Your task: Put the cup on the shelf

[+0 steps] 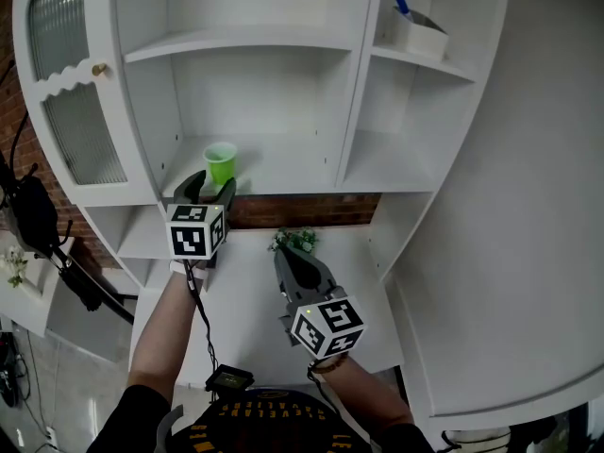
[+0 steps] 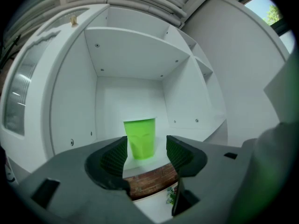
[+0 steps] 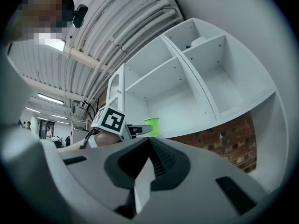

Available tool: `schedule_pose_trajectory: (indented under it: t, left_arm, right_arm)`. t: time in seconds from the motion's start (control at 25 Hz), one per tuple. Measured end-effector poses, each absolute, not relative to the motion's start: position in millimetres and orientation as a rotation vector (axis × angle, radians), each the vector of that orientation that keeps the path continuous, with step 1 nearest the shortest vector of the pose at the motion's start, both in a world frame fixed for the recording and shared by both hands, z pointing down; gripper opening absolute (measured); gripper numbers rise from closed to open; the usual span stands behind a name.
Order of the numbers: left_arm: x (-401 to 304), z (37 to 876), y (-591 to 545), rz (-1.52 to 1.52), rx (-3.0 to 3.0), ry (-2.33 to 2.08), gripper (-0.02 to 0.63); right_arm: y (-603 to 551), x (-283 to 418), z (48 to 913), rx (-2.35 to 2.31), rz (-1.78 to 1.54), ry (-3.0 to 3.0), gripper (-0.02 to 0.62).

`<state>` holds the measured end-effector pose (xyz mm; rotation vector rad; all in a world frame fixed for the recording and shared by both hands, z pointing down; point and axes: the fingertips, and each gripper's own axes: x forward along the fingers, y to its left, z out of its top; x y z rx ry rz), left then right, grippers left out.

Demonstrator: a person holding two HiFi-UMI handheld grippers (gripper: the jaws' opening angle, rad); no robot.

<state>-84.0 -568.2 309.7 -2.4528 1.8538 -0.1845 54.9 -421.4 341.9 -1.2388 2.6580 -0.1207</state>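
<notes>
Head view: cup (image 1: 221,163) upright on the shelf (image 1: 293,170), just beyond the left gripper (image 1: 209,187); a box (image 1: 422,38) up right holds something blue (image 1: 403,6). Left gripper view: fingers (image 2: 114,155) wide, cup beyond them. Right gripper view: right gripper (image 3: 149,141) fingers pressed together.

I can read no words or numbers anywhere. The marker cube (image 1: 195,231) on my left gripper (image 1: 209,187) and the one on my right gripper (image 1: 282,251) carry only black-and-white square patterns. The yellow print (image 1: 247,411) on my dark shirt (image 1: 132,418) is too small and bent to make out.
</notes>
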Motion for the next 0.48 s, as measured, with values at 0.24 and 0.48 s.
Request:
schedule_pose_trajectory:
  t: [0.24,0.48]
  left_arm:
    - [-62,324,-502,-0.072,-2.562,1.711,0.244]
    - [-33,344,-436,-0.046,-2.718,1.512,0.244]
  right_arm:
    - [-419,65,348,-1.252,-0.151,2.651,0.006]
    - [-408,68,363,-1.249,-0.204,2.659,0.006]
